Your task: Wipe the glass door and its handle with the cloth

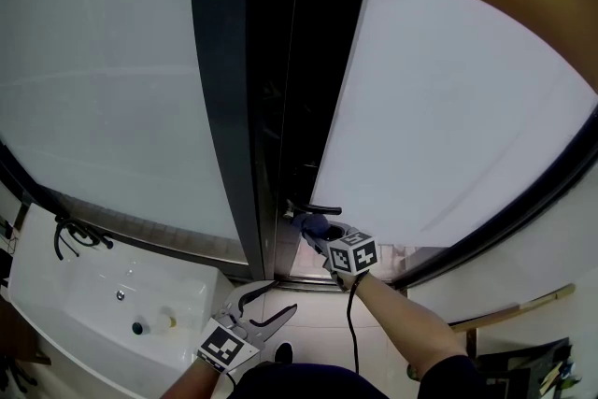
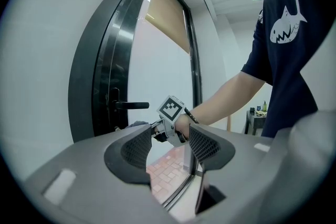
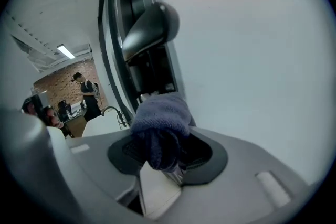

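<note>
The right claw (image 3: 164, 157) is clamped on the blue cloth (image 3: 160, 123) and holds it just below the black handle (image 3: 149, 26), close to the glass door (image 1: 448, 126) at its dark edge. I cannot tell whether the cloth touches the handle. The left claw (image 2: 169, 148) hangs low, well apart from the door, jaws wide with nothing between them, beside a white sink (image 1: 84, 322).

The person wears a dark navy T-shirt (image 2: 294, 76) with a white shark print (image 2: 287, 29). The left gripper (image 2: 170, 147) and the right gripper (image 1: 318, 234) are grey. Each has a black-and-white marker cube (image 1: 353, 253), and a thin black cable (image 1: 351, 322) shows just below that cube.
</note>
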Motion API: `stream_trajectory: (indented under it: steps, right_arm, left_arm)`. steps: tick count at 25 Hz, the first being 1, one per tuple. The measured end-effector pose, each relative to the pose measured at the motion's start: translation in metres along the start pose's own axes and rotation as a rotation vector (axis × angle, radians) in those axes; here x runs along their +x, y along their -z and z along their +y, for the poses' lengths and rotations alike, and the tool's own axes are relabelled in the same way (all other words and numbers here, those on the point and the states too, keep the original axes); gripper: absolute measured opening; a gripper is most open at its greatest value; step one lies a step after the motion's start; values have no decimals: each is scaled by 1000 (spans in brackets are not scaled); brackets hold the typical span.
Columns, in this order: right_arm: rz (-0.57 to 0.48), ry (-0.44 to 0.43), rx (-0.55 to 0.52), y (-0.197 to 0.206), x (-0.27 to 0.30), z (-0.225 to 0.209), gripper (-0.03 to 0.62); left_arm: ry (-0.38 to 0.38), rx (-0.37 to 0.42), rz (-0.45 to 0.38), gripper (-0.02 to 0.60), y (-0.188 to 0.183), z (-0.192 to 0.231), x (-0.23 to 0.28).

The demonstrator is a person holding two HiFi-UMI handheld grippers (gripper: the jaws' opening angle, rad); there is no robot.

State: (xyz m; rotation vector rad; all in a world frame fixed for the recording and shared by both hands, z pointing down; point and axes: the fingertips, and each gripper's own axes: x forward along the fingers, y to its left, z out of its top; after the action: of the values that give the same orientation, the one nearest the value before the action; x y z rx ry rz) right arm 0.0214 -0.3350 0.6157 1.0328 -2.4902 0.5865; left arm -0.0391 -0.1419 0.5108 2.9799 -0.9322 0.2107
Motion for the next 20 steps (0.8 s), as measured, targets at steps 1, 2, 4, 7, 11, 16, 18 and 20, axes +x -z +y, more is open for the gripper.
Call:
stream_trajectory:
  steps: [1, 2, 4, 7, 11, 16, 18, 20]
  right_arm:
    - [10, -17, 2, 6, 3, 5, 161]
    - [18, -32, 6, 11, 7, 11, 161]
    - [38, -56, 2, 17, 16, 22, 161]
    - [60, -88, -19, 19, 35, 38, 161]
    - [74, -91, 4, 10, 55, 38, 161]
    - [70, -70, -11, 3, 61, 24, 163]
    - [63, -64, -6, 0, 58, 19, 163]
    - [54, -52, -10, -2, 54, 15, 163]
  left_arm:
    - [0, 1, -1, 221, 0, 1, 0]
    - [-1, 0, -4, 221, 0, 1, 1]
    - [0, -6, -9, 221, 0, 1, 2]
    - [3, -1, -12, 221, -5, 4, 4]
    - [-2, -1, -14, 221, -8, 6, 4]
    - [-16, -14, 7, 221, 3, 12, 1]
    - [-19, -24, 2, 221, 0, 13, 1]
    - [-13, -22, 10, 221, 3, 12, 1]
